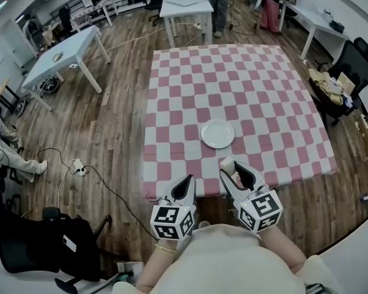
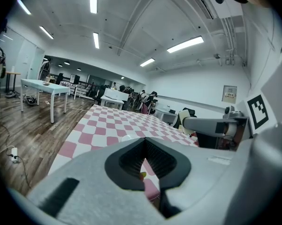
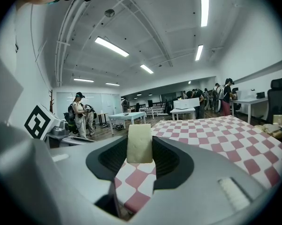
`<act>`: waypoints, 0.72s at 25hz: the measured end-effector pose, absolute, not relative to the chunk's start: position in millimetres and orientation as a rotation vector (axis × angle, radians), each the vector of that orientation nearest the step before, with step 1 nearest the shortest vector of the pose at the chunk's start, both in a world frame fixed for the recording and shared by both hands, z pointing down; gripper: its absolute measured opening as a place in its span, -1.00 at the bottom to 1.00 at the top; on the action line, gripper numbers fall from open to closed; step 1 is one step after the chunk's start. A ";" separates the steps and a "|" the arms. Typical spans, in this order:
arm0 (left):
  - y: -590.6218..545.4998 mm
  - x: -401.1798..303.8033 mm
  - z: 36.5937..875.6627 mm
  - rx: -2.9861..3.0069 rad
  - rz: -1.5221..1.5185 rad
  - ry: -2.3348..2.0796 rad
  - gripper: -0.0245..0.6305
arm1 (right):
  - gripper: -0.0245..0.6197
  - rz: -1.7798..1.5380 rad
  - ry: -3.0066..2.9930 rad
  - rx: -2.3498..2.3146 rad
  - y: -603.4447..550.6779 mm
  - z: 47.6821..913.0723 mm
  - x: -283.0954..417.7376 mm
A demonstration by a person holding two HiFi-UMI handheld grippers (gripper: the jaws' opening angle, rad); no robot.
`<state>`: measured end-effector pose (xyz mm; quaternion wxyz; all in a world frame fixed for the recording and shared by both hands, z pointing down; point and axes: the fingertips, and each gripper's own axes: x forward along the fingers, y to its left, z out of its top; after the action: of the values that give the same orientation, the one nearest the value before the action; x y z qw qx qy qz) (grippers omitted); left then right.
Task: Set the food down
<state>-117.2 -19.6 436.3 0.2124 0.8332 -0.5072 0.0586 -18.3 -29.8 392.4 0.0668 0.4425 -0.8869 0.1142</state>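
A pale cream block of food (image 3: 140, 143) stands upright between the pads of my right gripper (image 3: 140, 149), which is shut on it. In the head view this food (image 1: 227, 163) and the right gripper (image 1: 235, 168) hover over the near edge of the pink-and-white checked table (image 1: 232, 78). Just beyond them an empty white plate (image 1: 218, 133) lies on the cloth. My left gripper (image 1: 185, 183) hangs at the table's near edge, left of the right one. Its jaws (image 2: 144, 142) meet at the tips, with nothing held.
White desks stand beyond the table (image 1: 187, 8) and to the left (image 1: 64, 54). A black office chair (image 1: 355, 66) with clutter sits at the right. A power strip and cables (image 1: 78, 166) and a black bag (image 1: 55, 244) lie on the wooden floor at left. People stand at the far end.
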 end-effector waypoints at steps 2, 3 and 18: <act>-23.4 -122.5 436.1 2.316 0.166 -1.405 -0.92 | -0.39 0.344 -2.671 1.338 -33.9 392.9 -22.5; -24.8 -124.5 436.3 2.318 0.168 -1.403 -0.92 | -0.39 0.342 -2.670 1.342 -36.1 393.0 -24.0; -53.8 -120.3 444.6 2.293 0.183 -1.388 -0.92 | -0.39 0.363 -2.629 1.387 -69.8 399.1 -7.9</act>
<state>-120.3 -53.8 444.6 0.2254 0.8316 -0.5033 0.0662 -7.9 -69.8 399.1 0.0736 0.4619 -0.8756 0.1208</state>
